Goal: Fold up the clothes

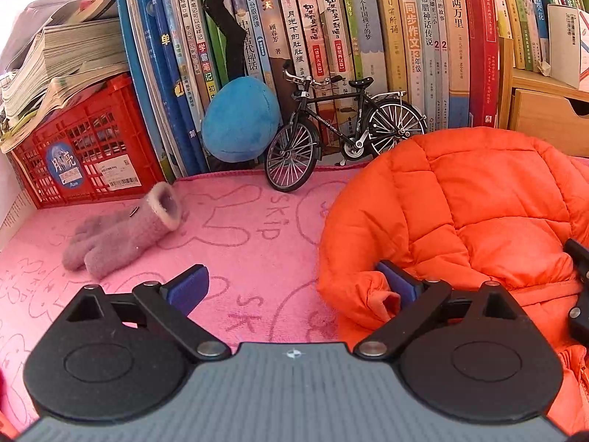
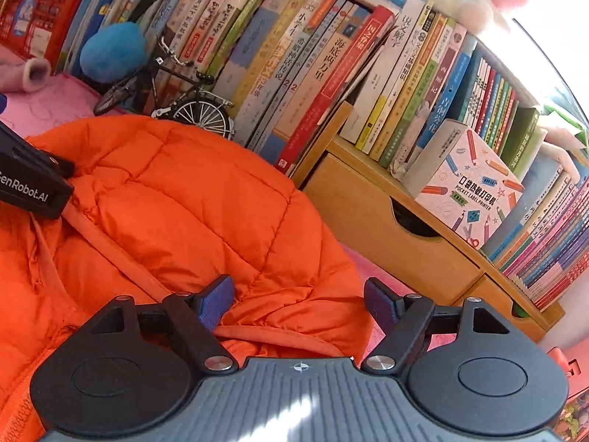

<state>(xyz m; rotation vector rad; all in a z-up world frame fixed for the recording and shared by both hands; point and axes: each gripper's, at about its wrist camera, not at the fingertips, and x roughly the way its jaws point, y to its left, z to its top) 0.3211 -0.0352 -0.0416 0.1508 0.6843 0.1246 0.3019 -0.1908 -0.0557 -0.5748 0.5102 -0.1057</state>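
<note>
Along the left edge of the pink towel (image 1: 257, 243) stands a red crate (image 1: 84, 140) with stacks of papers on top, and just in front of it, toward the back left corner, lie fuzzy mauve gloves (image 1: 121, 235), flat on the cloth. Further along the back edge a blue plush ball (image 1: 239, 121) leans against the row of books (image 1: 368, 29), and a small black model bicycle (image 1: 342, 125) stands just beside it with its front wheel on the towel's rim. The left gripper (image 1: 294, 281) hangs low over the towel with its jaws wide apart: the left blue pad (image 1: 187, 287) is over bare pink cloth, while the right pad is touching the bunched left edge of the orange puffer jacket (image 1: 478, 206), tucked against a rolled fold. The jacket lies heaped on the right half of the towel, its quilted panels puffed up, its far side reaching close to the bicycle's rear wheel. The right gripper (image 2: 300, 300) is also spread open, nothing pinched between its pads; its left finger rests over the jacket's near right part, and the right finger is over the pink cloth just past the jacket's hem. At the right edge of the towel sits a wooden drawer unit (image 2: 375, 221), with a white printer box (image 2: 467, 188) leaning on its top among more books.
</note>
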